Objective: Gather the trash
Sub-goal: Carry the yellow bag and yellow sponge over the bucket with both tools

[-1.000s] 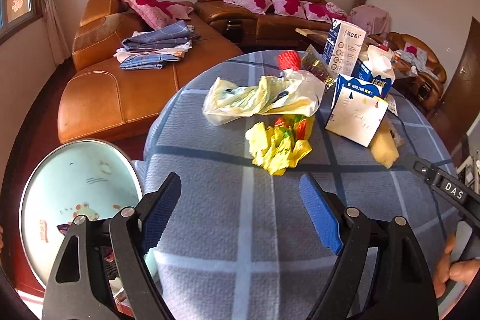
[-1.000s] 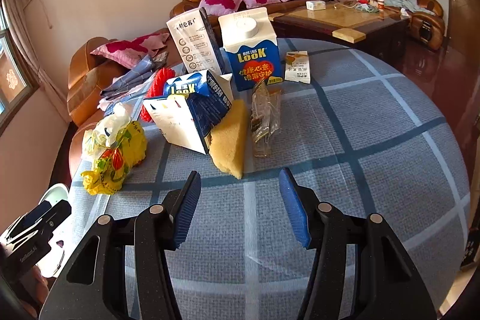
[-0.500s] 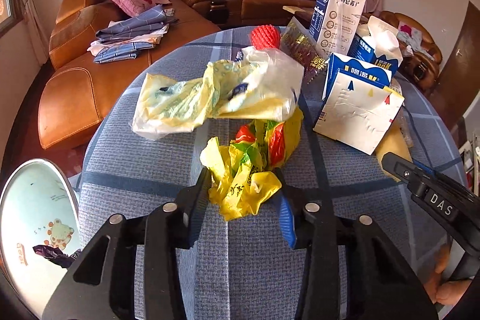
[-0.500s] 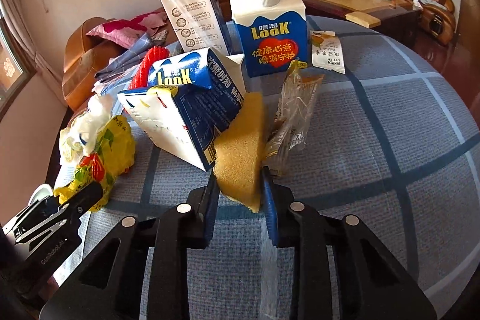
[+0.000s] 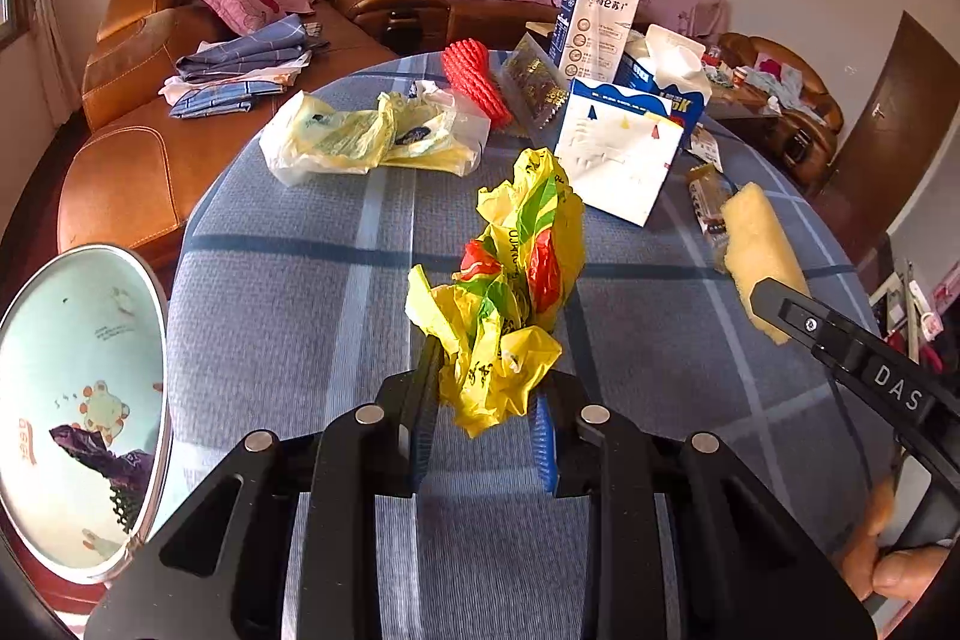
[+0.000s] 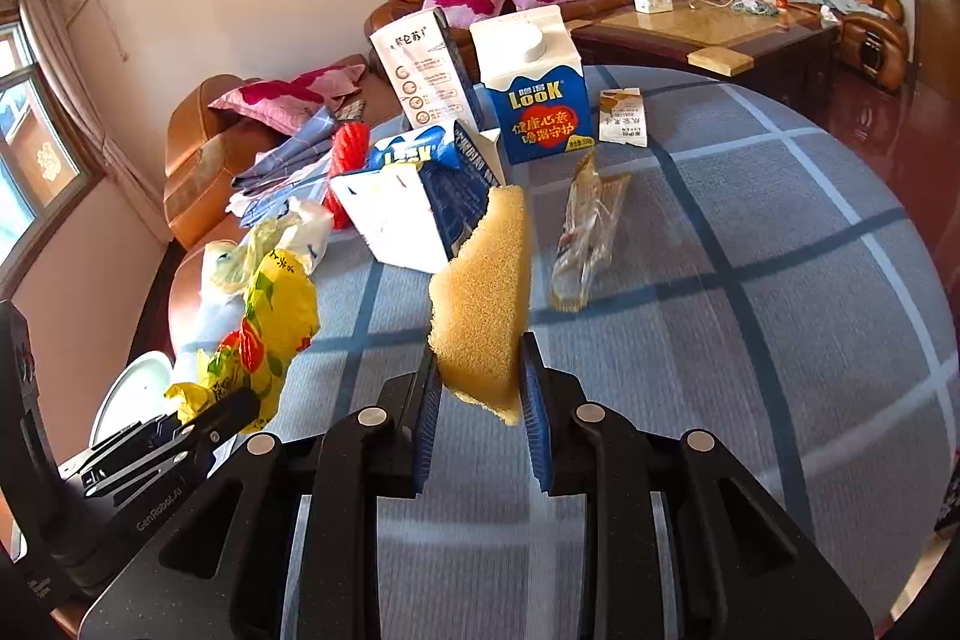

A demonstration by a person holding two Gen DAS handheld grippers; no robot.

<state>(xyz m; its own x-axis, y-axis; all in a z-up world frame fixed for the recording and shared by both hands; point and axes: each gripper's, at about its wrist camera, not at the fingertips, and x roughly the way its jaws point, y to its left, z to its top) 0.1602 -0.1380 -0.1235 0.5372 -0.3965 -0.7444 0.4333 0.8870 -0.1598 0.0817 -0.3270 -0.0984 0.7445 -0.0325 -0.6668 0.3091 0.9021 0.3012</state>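
Pinching a crumpled yellow bag (image 5: 510,292), the left gripper (image 5: 483,430) holds it up off the blue checked table (image 5: 288,304). The right gripper (image 6: 480,418) is clamped on a yellow sponge (image 6: 483,298), also lifted clear of the cloth (its top edge looks torn). On the table behind stand a tipped carton (image 6: 414,214) and an upright carton (image 6: 537,100), with a clear wrapper (image 6: 588,232) beside them. A round bin (image 5: 78,400) sits left of the table.

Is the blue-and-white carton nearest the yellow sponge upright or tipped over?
Tipped over. The blue-and-white carton lies on its side on the checked tablecloth, while the capped LOOK carton behind stands upright.
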